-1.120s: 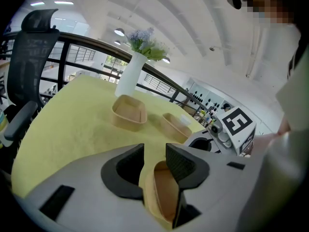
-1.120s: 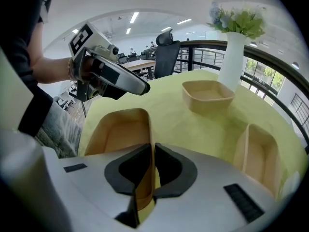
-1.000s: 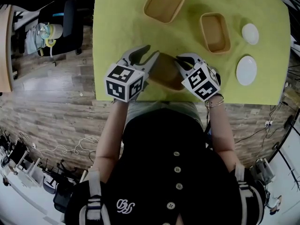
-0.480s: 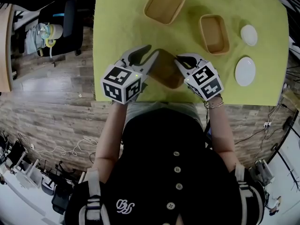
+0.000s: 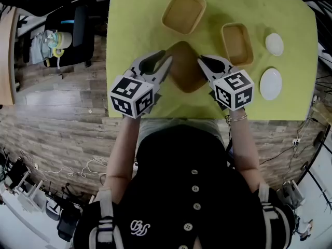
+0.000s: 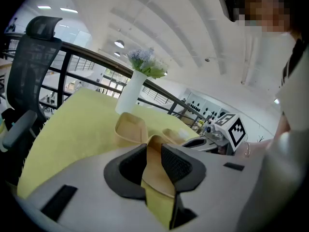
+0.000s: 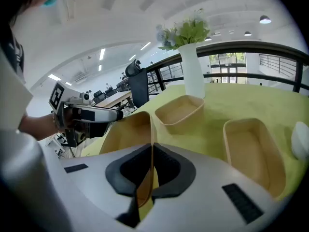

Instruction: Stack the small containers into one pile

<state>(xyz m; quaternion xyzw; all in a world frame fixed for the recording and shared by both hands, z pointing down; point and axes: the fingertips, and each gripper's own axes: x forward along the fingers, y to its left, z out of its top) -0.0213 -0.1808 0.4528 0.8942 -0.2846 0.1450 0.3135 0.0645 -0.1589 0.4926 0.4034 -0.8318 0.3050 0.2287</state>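
the left tongs [image 5: 165, 62] have just been closing and now clench the left wall of a tan container [image 5: 184, 72]. the right tongs [image 5: 204, 63] have also just been closing and pinch its right wall, pads nearly together on the thin side. the container is between them, over the near middle of the yellow-green worktop [image 5: 135, 30]. a second container [image 5: 183, 12] lies at its 12 o'clock and a third container [image 5: 237, 44] at 2 o'clock, with white discs [image 5: 271, 83] at 3 o'clock. a white vase [image 6: 129, 92] of flowers stands at the far edge. an office chair [image 5: 72, 30] stands on the wood floor [image 5: 57, 108] at 9 o'clock.
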